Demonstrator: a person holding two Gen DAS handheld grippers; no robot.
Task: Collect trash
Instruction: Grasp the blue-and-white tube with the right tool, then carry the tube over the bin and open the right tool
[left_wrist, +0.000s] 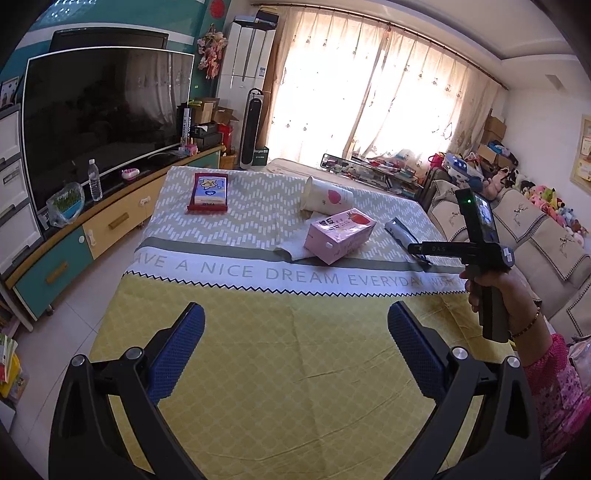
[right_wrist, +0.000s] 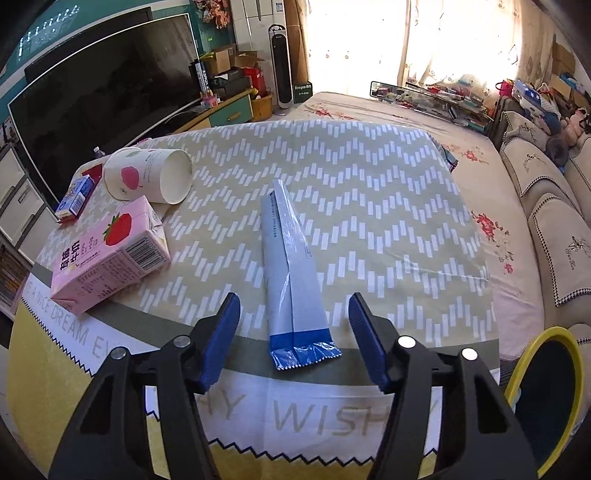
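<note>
A silver and blue wrapper (right_wrist: 290, 273) lies flat on the cloth-covered table (right_wrist: 369, 206). My right gripper (right_wrist: 293, 306) is open, its fingers on either side of the wrapper's near end, not touching it. A pink strawberry milk carton (right_wrist: 107, 254) lies on its side to the left, with a tipped paper cup (right_wrist: 147, 177) and a small blue box (right_wrist: 75, 199) behind it. My left gripper (left_wrist: 295, 317) is open and empty over the yellow part of the cloth. In the left wrist view I see the carton (left_wrist: 340, 236), cup (left_wrist: 327, 197), box (left_wrist: 210, 192), wrapper (left_wrist: 400, 230) and the right gripper's body (left_wrist: 480, 254).
A yellow-rimmed bin (right_wrist: 546, 398) stands at the table's right near corner. A TV (left_wrist: 103, 118) on a low cabinet runs along the left. A sofa (left_wrist: 535, 236) with plush toys is on the right. A cluttered glass table (right_wrist: 432, 98) stands by the curtained window.
</note>
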